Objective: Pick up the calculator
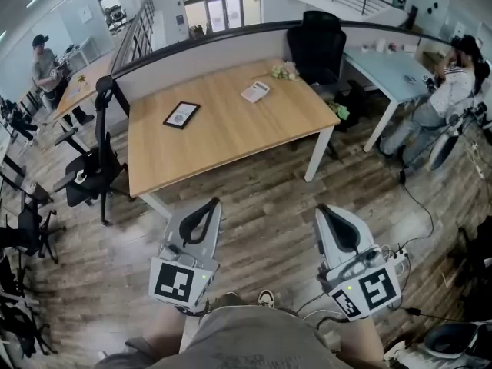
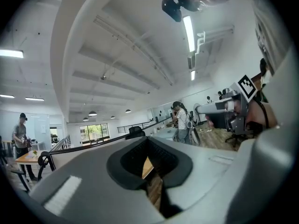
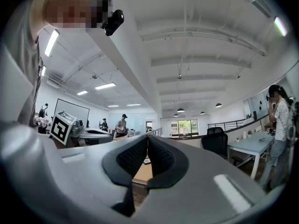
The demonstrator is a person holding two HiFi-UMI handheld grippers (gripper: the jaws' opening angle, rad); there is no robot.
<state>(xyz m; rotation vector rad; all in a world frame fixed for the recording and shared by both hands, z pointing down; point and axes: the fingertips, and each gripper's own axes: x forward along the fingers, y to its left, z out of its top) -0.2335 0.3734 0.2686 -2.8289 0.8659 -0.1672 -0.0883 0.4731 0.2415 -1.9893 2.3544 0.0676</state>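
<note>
We find the grey left gripper [image 1: 209,204] and right gripper [image 1: 326,209] closed and empty, short of the light wooden desk [image 1: 231,133], since its white rectangular calculator [image 1: 255,91] awaits approach.

A wooden table [image 1: 231,141] on white legs stands across the plank floor [image 1: 254,214]. On its far side lies the white calculator [image 1: 255,91], with a small bunch of flowers [image 1: 285,70] near it at the table's back edge and a black-framed panel [image 1: 181,114] lying flat further left. A black office chair [image 1: 317,44] stands behind the table. The left gripper [image 1: 209,204] and right gripper [image 1: 327,210] hang low over the floor, well apart from the table, and their jaws seem to be together. A person [image 1: 453,91] sits at a pale desk [image 1: 392,68] on the right.
</note>
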